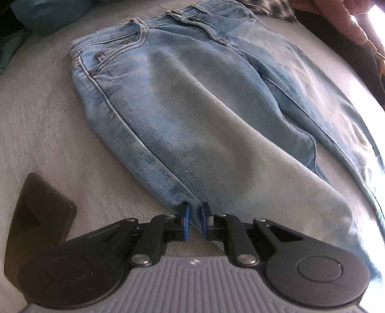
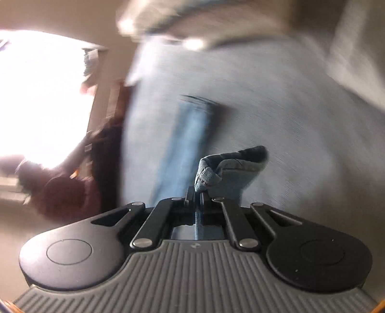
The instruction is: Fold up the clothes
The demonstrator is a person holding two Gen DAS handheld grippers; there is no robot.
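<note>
Light blue jeans (image 1: 192, 108) lie on a grey bed surface (image 1: 41, 125), waistband at the far end, legs folded back toward me. My left gripper (image 1: 195, 218) is shut on the near folded edge of the jeans, blue pads pinching the denim. In the right wrist view, my right gripper (image 2: 198, 195) is shut on a hemmed end of the jeans (image 2: 223, 168), which sticks up past the fingers. That view is blurred by motion; pale denim (image 2: 264, 108) fills the space behind.
A dark flat object (image 1: 41, 216) lies on the bed at the near left. Teal fabric (image 1: 43, 16) sits at the far left, plaid cloth (image 1: 276, 7) and a pink garment (image 1: 341, 19) at the far right. A bright window (image 2: 43, 96) shows at the right wrist view's left.
</note>
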